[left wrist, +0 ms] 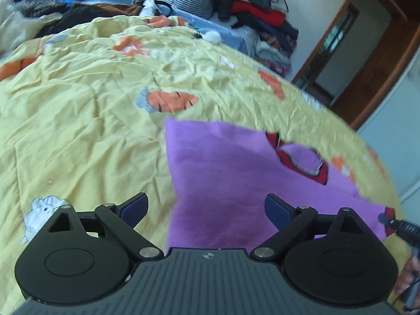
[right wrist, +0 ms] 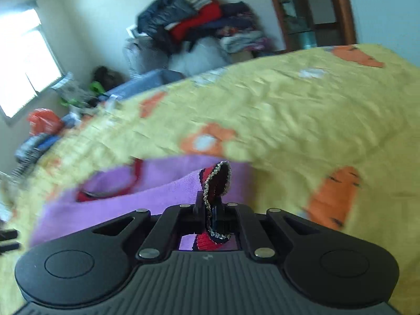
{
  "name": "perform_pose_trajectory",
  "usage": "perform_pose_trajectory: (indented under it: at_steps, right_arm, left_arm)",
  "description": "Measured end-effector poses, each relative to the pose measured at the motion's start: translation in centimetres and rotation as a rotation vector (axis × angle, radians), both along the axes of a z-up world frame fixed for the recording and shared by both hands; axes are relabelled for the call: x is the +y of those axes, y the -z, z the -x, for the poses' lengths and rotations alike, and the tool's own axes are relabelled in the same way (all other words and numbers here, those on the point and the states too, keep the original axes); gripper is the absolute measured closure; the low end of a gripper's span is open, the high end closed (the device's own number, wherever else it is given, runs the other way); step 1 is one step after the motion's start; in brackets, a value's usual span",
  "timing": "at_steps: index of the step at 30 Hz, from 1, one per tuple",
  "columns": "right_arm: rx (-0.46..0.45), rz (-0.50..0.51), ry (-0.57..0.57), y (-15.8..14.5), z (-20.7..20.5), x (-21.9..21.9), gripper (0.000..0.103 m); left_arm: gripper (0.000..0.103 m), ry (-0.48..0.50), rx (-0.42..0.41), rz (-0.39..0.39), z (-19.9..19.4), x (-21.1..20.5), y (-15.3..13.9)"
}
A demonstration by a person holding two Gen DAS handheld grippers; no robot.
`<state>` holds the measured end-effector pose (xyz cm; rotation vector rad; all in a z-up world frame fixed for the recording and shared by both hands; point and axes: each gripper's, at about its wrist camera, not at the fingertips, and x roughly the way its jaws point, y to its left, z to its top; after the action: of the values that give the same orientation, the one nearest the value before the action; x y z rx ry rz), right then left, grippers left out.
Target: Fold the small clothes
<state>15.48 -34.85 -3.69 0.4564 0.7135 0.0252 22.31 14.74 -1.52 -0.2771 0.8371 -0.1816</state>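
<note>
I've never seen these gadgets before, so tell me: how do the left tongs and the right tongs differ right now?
The left tongs are spread wide open; the right tongs are shut. The left tongs hold nothing, above the purple garment; the right tongs pinch that garment's red, glitter-edged trim. Both are black and sit over the yellow carrot-print bedspread.

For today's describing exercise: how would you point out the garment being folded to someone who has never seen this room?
Find the bed under the yellow carrot-print quilt. On its near side lies the purple top, the only purple thing there. Its red, glitter-edged trim is pinched in the right gripper.
</note>
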Motion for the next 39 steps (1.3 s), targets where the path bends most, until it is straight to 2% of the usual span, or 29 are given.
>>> perform_pose_trajectory:
  at_steps: [2, 4, 5, 6, 7, 8, 11, 12, 14, 15, 16, 18, 20, 21, 22, 24, 26, 27, 29, 30, 31, 33, 36, 39]
  right_arm:
    - [0.064, -0.022, 0.000, 1.8, -0.5, -0.3, 0.098]
    - [0.056, 0.002, -0.020, 1.9, -0.4, -0.2, 0.098]
    - [0.073, 0.033, -0.023, 1.5, -0.5, -0.1, 0.096]
    - [0.083, 0.073, 0.005, 0.8, -0.2, 0.0, 0.082]
    - [0.049, 0.101, 0.023, 0.0, 0.6, 0.1, 0.076]
    - [-0.003, 0.099, 0.009, -0.9, 1.4, 0.2, 0.076]
    - [-0.071, 0.054, -0.092, -1.7, 2.8, 1.8, 0.076]
    - [-0.061, 0.080, -0.135, -1.4, 2.9, 2.7, 0.076]
    - [0.049, 0.158, -0.227, 0.6, 2.1, 4.4, 0.077]
    - [0.007, 0.218, -0.216, 0.9, 2.7, 4.9, 0.077]
    - [0.015, 0.257, -0.214, 0.8, 3.1, 5.3, 0.077]
    - [0.005, 0.229, -0.229, 0.0, 4.7, 5.0, 0.074]
    - [-0.014, 0.128, -0.281, -0.9, 7.1, 4.6, 0.057]
    - [-0.018, 0.071, -0.324, -1.1, 8.4, 4.5, 0.036]
    - [-0.025, 0.028, -0.373, -1.6, 9.6, 4.7, 0.023]
    - [-0.024, 0.004, -0.449, -1.6, 12.5, 5.2, 0.022]
    - [0.000, 0.036, -0.468, -1.1, 14.9, 6.0, 0.022]
    - [0.005, 0.051, -0.488, -0.8, 16.2, 6.4, 0.022]
    - [0.010, 0.075, -0.538, 0.1, 18.2, 7.2, 0.022]
    - [0.007, 0.098, -0.531, 0.3, 19.0, 7.5, 0.022]
    - [0.001, 0.115, -0.518, 0.3, 19.9, 7.7, 0.022]
    - [-0.020, 0.110, -0.492, 0.2, 21.1, 7.8, 0.022]
    - [-0.040, 0.105, -0.447, 0.0, 22.4, 7.8, 0.022]
    - [-0.051, 0.177, -0.406, -0.6, 24.3, 8.0, 0.022]
  left_arm:
    - [0.009, 0.021, 0.023, -0.072, -0.6, -1.1, 1.3]
    - [0.008, 0.019, 0.069, -0.162, -1.3, -1.8, 3.3]
    - [0.006, 0.022, 0.034, -0.239, -1.1, -2.4, 3.5]
    - [0.005, 0.032, 0.033, -0.288, -0.9, -2.8, 3.7]
    - [0.004, 0.036, 0.032, -0.301, -0.7, -2.7, 3.6]
    - [0.004, 0.025, 0.037, -0.306, -0.5, -2.4, 3.6]
    - [0.006, -0.008, 0.057, -0.260, 0.5, -0.8, 2.9]
    - [0.006, -0.014, 0.060, -0.232, 1.1, -0.3, 2.6]
    - [0.007, -0.005, 0.071, -0.177, 2.6, -0.1, 1.7]
    - [0.007, 0.023, 0.084, -0.142, 3.6, -0.1, 1.4]
    - [0.006, 0.062, 0.096, -0.109, 4.8, -0.6, 0.9]
    - [0.006, 0.157, 0.105, -0.044, 7.6, -1.4, 0.4]
    - [0.003, 0.256, 0.143, 0.010, 10.0, -2.1, 0.4]
    - [0.003, 0.302, 0.170, 0.027, 11.1, -2.5, 0.7]
    - [0.003, 0.335, 0.185, 0.029, 12.0, -2.8, 1.0]
    - [0.002, 0.381, 0.200, -0.002, 13.5, -3.3, 1.7]
    - [0.000, 0.436, 0.217, -0.054, 14.3, -3.8, 2.8]
    - [0.000, 0.461, 0.183, -0.091, 14.9, -4.3, 3.0]
    - [0.006, 0.497, 0.151, -0.164, 15.6, -5.2, 3.0]
    - [0.028, 0.513, 0.126, -0.198, 16.0, -5.6, 2.8]
    - [0.064, 0.534, 0.113, -0.217, 16.3, -5.8, 2.6]
    - [0.087, 0.526, 0.161, -0.171, 16.1, -5.2, 2.3]
    - [0.091, 0.496, 0.157, -0.126, 16.9, -3.5, 2.1]
    - [0.093, 0.437, 0.155, -0.034, 18.9, -1.2, 1.3]
